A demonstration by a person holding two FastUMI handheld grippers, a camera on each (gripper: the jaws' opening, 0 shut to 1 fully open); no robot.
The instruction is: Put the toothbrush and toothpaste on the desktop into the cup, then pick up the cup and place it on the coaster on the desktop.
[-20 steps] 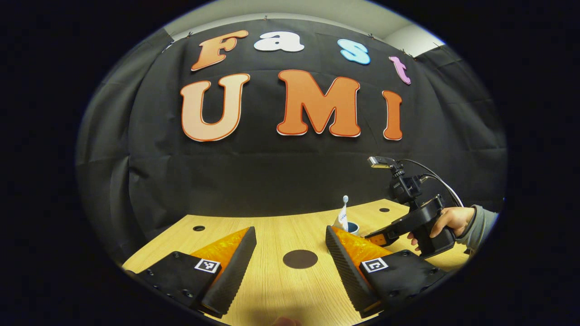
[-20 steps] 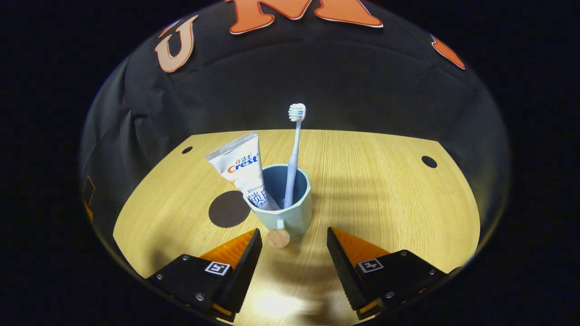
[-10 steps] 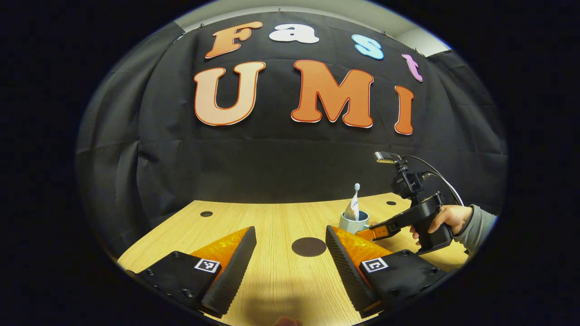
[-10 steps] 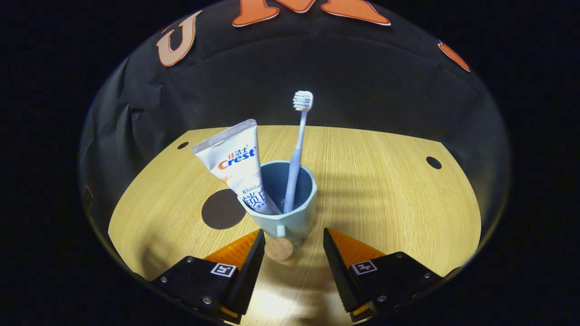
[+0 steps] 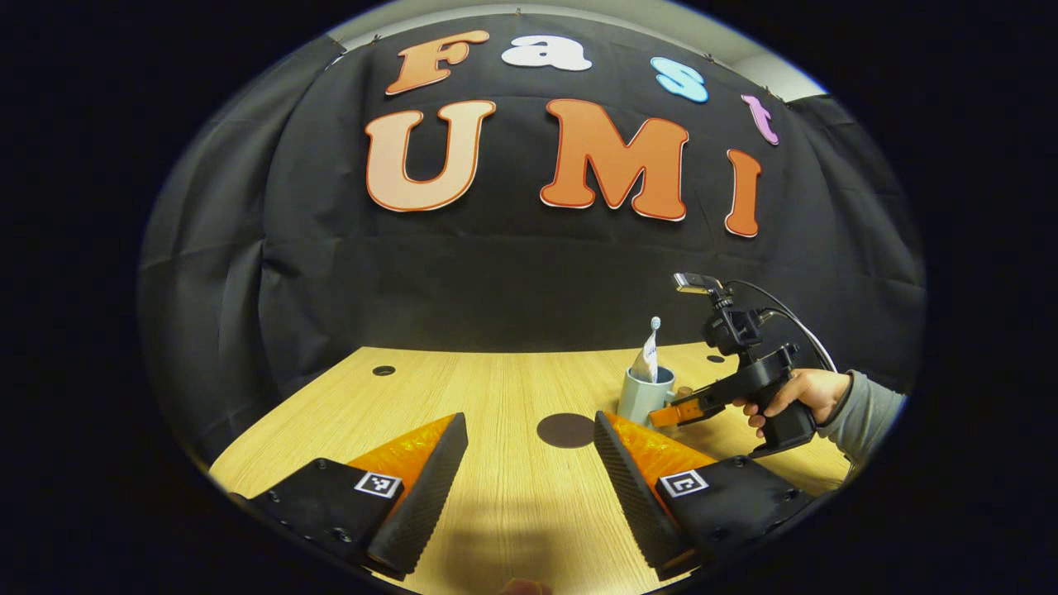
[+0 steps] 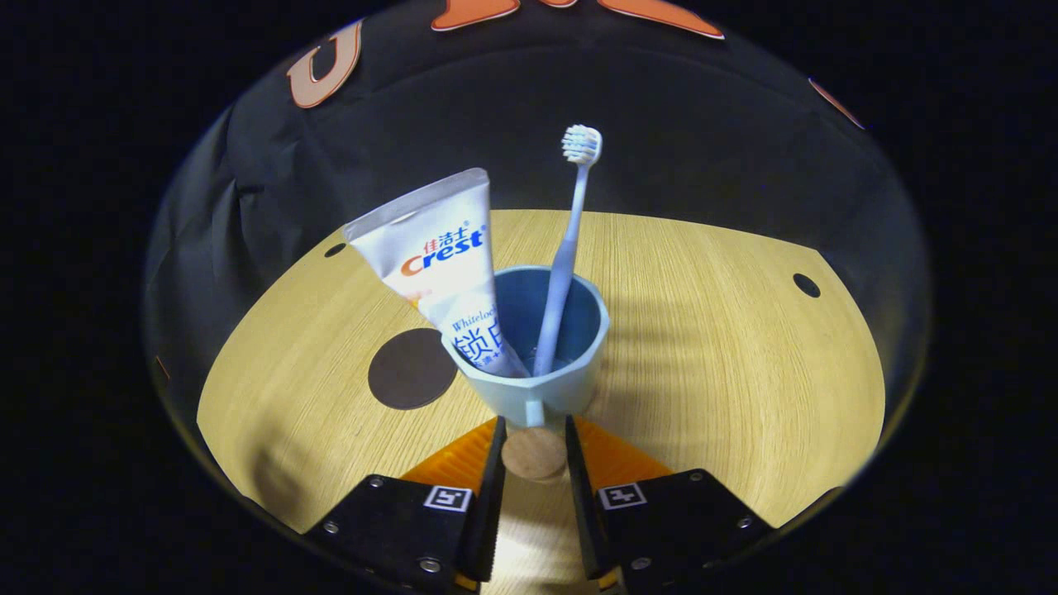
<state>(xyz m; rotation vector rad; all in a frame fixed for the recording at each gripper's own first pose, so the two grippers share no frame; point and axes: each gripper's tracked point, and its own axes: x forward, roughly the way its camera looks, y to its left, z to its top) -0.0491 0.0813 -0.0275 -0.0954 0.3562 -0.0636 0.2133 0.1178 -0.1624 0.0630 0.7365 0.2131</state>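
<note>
A pale blue cup [image 6: 537, 388] stands upright on the wooden desk [image 6: 727, 347]. The white toothpaste tube [image 6: 438, 256] and the light toothbrush [image 6: 570, 223] lean inside it, bristles up. My right gripper [image 6: 534, 430] is shut on the cup's round wooden handle knob [image 6: 535, 453], one finger on each side. The dark round coaster [image 6: 412, 368] lies bare just left of the cup. In the left gripper view my left gripper [image 5: 530, 417] hovers open over the desk, with the coaster [image 5: 565, 430] ahead and the cup [image 5: 640, 401] to its right, met by the right gripper [image 5: 671, 413].
A person's hand [image 5: 798, 392] in a grey sleeve holds the right gripper at the desk's right side. Small dark holes sit in the desk near its back corners [image 6: 806, 285] [image 5: 383, 370]. The black cloth wall rises right behind the desk.
The right gripper moved forward to the cup and its fingers closed on the wooden handle knob. The left gripper view shifted slightly; its fingers stayed open.
</note>
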